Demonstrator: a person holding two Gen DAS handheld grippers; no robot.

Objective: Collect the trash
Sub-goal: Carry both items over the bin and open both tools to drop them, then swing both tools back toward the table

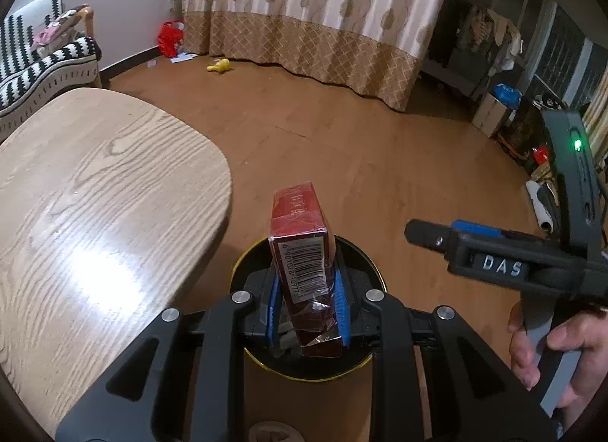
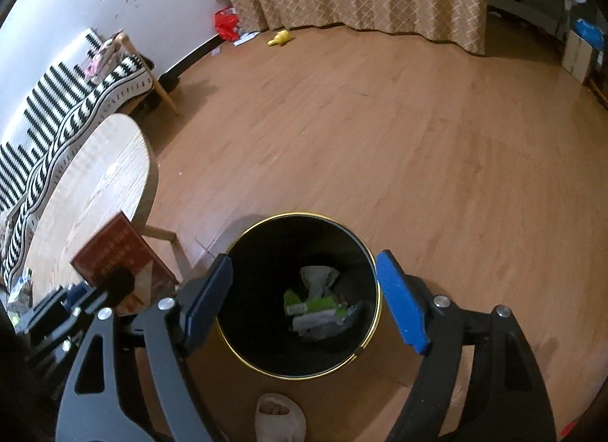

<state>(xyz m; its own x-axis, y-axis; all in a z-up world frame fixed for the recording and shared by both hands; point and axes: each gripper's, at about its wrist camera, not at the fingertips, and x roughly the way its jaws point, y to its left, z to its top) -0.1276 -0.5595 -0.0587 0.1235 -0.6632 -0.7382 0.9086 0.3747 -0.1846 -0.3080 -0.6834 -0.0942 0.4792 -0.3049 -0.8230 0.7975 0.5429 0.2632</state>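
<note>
Red cellophane-wrapped rectangular carton (image 1: 302,252), clamped in left claw (image 1: 304,312) at lower centre above black gold-rimmed round bin (image 2: 374,271); right claw (image 2: 304,301) spread, empty: risk, off-centre release clips rim, lands on floor.

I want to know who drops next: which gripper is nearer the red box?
Left. The left gripper is shut on the red box above the bin; the right gripper stands open and empty beside it, over the bin.

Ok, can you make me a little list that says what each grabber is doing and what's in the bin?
left gripper: shut on the red box, above the bin
right gripper: open, nothing between its fingers, above the bin
bin: black with a gold rim, on the wooden floor
inside the bin: green packet and crumpled wrappers
nearby: wooden table beside the bin
</note>
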